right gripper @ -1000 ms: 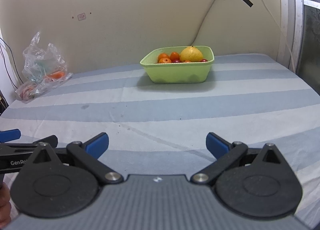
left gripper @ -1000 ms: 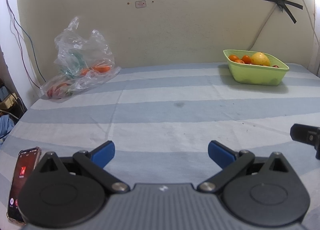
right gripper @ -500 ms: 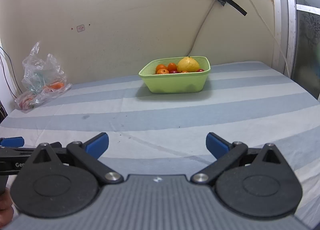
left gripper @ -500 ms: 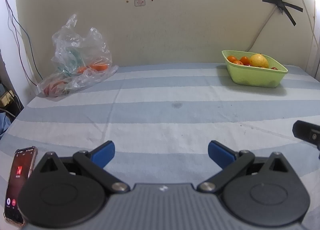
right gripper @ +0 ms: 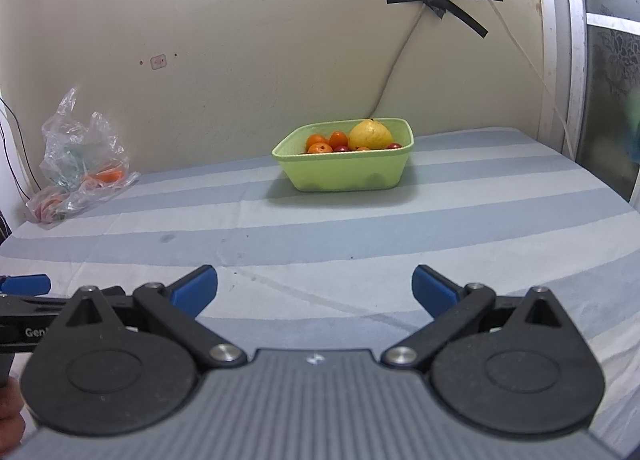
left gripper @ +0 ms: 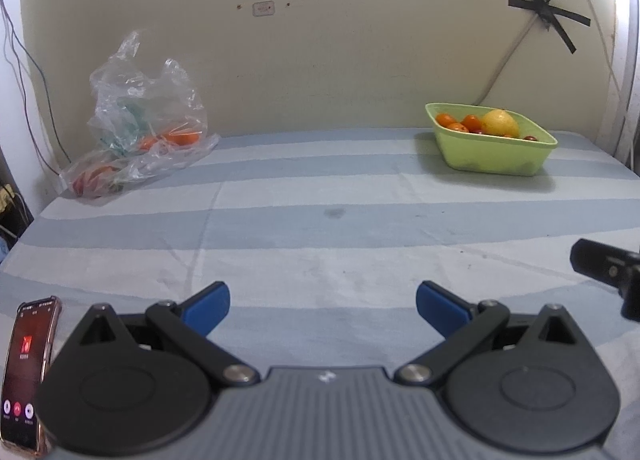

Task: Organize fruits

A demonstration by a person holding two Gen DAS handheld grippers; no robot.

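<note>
The left gripper (left gripper: 323, 310) and the right gripper (right gripper: 315, 291) are both spread wide and hold nothing. The green bowl (right gripper: 344, 174) of fruits (right gripper: 370, 135) sits in the middle of the frame. A plastic bag (left gripper: 140, 128) lies upper left.

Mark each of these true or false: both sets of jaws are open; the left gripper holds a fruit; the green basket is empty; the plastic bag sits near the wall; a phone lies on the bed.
1. Both open: true, the left gripper and the right gripper stand spread.
2. Left holds a fruit: false, it holds nothing.
3. Green basket empty: false, it holds fruit.
4. Plastic bag near wall: true.
5. Phone on bed: true.
</note>
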